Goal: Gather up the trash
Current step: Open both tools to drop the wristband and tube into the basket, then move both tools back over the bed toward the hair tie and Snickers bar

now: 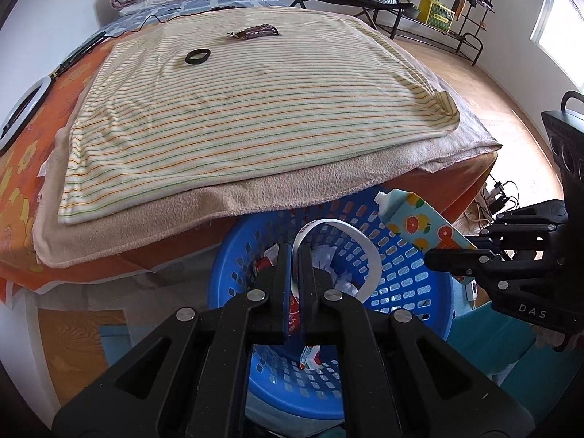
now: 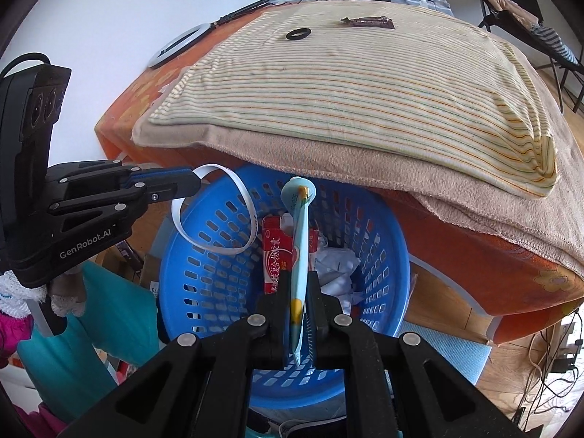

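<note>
A white loop of strip (image 2: pixel 215 215) is clamped between the closed jaws of the left gripper (image 1: pixel 295 255) and is held above the blue basket (image 2: pixel 204 292). Just beside it, a flattened light-blue tube printed with citrus fruit (image 1: pixel 419 219) is pinched near its tail end by the right gripper (image 2: pixel 300 284), with its white cap pointed up and away over the basket's far rim. Both held items are kept over the basket opening, neither resting on its contents. Inside the basket, a red carton with printed characters (image 2: pixel 275 255) is seen standing against crumpled white paper (image 2: pixel 337 266); a small red-and-white item lower in the basket (image 1: pixel 310 357) is too hidden to be identified, possibly another packet. The basket is set low, partly tucked under the overhanging edge of the bed (image 1: pixel 22 182). On the bed, a beige blanket (image 1: pixel 277 193) is spread, and a striped cloth (image 1: pixel 255 109) is laid on top of it. Farther back on the striped cloth, 1 black ring (image 1: pixel 197 56) and 1 dark wrapper (image 1: pixel 255 31) are left lying, well apart from the basket.
</note>
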{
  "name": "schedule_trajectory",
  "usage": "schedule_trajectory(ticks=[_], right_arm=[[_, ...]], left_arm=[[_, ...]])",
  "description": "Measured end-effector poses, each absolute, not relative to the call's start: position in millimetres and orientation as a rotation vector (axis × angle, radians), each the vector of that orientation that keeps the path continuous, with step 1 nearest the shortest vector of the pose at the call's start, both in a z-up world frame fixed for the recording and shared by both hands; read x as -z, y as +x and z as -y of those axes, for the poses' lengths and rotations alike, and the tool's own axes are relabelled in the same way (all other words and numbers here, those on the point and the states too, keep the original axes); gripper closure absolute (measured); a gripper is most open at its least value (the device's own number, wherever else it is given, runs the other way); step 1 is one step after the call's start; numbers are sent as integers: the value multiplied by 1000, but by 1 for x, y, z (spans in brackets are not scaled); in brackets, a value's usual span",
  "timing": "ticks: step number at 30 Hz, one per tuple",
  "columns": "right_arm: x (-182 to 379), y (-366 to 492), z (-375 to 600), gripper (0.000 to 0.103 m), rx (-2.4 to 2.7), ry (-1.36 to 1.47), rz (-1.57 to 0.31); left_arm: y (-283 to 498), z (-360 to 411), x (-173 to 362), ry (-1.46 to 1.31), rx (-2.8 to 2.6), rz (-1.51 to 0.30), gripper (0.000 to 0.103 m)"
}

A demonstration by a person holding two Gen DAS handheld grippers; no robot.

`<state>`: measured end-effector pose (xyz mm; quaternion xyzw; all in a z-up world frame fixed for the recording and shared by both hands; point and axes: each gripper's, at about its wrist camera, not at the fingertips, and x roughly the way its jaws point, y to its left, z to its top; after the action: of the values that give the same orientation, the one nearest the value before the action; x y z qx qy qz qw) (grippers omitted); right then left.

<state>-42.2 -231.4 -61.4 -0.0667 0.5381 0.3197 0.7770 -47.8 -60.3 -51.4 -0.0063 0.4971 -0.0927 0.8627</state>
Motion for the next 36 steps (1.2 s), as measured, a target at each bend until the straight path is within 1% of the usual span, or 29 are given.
schedule_trajectory(ticks=[2,6,9,10,11,12,13,14,15,16,17,19,20,22,23,24,26,27,29,30,31,32,36], right_arm=[[62,-42,231,94,-688,-148,-1166],[64,-41,232,93,-681,-145,-1169],[65,-40,232,88,-680,-144,-1172],[65,-40,232,83,-680,-146,-1172],[65,-40,232,78,-679,-146,-1170],[65,-40,232,76,-677,-147,-1168],[64,-40,232,75,-675,-148,-1167],[64,-40,232,75,-673,-148,-1167],[65,-40,232,73,-670,-147,-1168],[65,-39,232,67,-666,-146,-1169],[65,-38,233,56,-659,-145,-1170],[66,-37,235,47,-648,-142,-1167],[66,-37,235,46,-645,-141,-1167],[66,-36,236,44,-637,-143,-1168],[66,-36,236,40,-633,-143,-1167],[66,-35,236,37,-627,-143,-1166],[66,-35,237,31,-616,-143,-1162],[66,-34,238,29,-609,-143,-1162],[65,-33,239,22,-595,-141,-1159],[65,-33,240,21,-590,-139,-1159],[65,-33,240,19,-586,-137,-1158],[65,-32,241,18,-579,-136,-1158],[65,-31,242,15,-554,-135,-1158]], left_arm=[[-48,61,53,-9,196,-1049,102],[-47,63,56,0,198,-1059,102],[-47,64,58,7,197,-1066,102],[-46,64,59,10,196,-1069,102],[-46,65,60,11,196,-1072,98],[-46,64,61,12,196,-1073,96],[-46,64,61,13,194,-1073,90],[-46,64,61,15,192,-1071,81],[-46,64,61,16,191,-1069,77],[-46,64,60,17,190,-1066,73],[-46,63,60,17,188,-1064,73],[-45,63,60,14,184,-1067,71],[-44,62,61,13,182,-1069,66],[-43,61,62,13,176,-1068,60],[-44,61,61,14,173,-1067,58],[-43,60,61,15,169,-1066,56],[-43,59,61,12,157,-1063,46],[-43,57,61,10,154,-1061,44],[-43,56,60,8,149,-1060,44],[-43,56,60,9,144,-1060,43],[-42,55,61,10,139,-1061,39],[-42,55,61,8,136,-1061,35],[-42,53,60,5,131,-1059,35]])
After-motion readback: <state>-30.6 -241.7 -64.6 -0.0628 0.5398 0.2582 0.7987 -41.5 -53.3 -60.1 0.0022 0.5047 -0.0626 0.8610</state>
